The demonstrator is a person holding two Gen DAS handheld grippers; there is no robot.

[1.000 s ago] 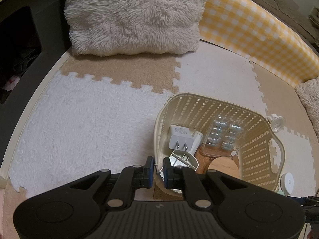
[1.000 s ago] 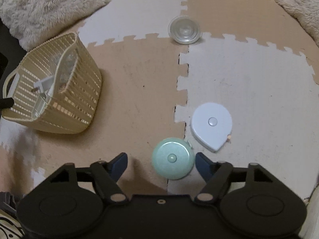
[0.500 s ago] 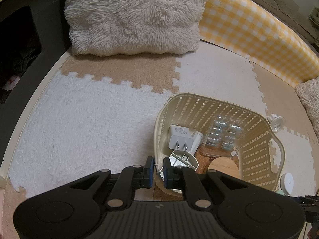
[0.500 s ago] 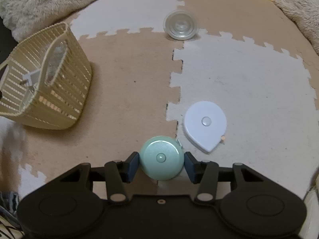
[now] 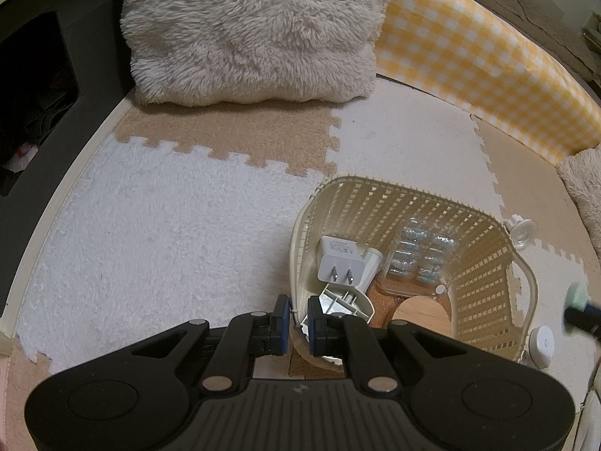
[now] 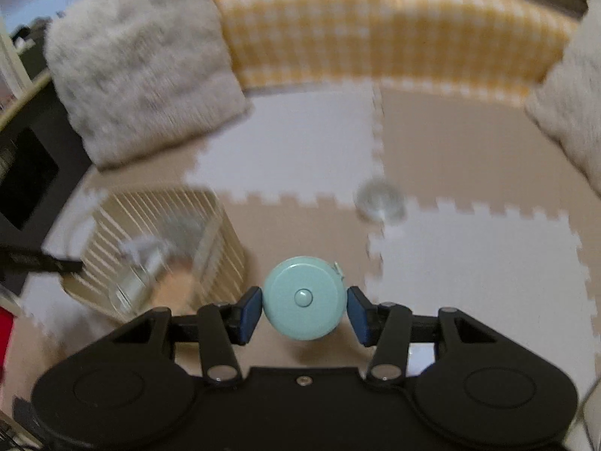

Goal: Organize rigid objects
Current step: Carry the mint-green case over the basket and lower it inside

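Cream slatted basket on the foam floor mat, at about four o'clock in the left wrist view, rim pinched at its near edge by the left claw, blue pads clenched on the thin wall. Inside: white plug adapter with two prongs at the nine o'clock side, clear blister pack toward one o'clock of the adapter, white plastic bracket just beside the claw, round wooden disc on the bottom toward five o'clock. Fluffy cushion at twelve o'clock, yellow checked cushion at two o'clock. Outside the basket, clear suction cup at its three o'clock corner, white round tape measure low at four o'clock, both on the mat.

In the blurred right wrist view, basket at nine o'clock, suction cup past centre at one o'clock. Mint round tape measure dead centre, raised clear of the mat, grasped at its sides by the right claw, pads pressed on both edges after a recent closing of the jaws. Same mint tape measure faintly visible at the three o'clock edge of the left view, blurred.
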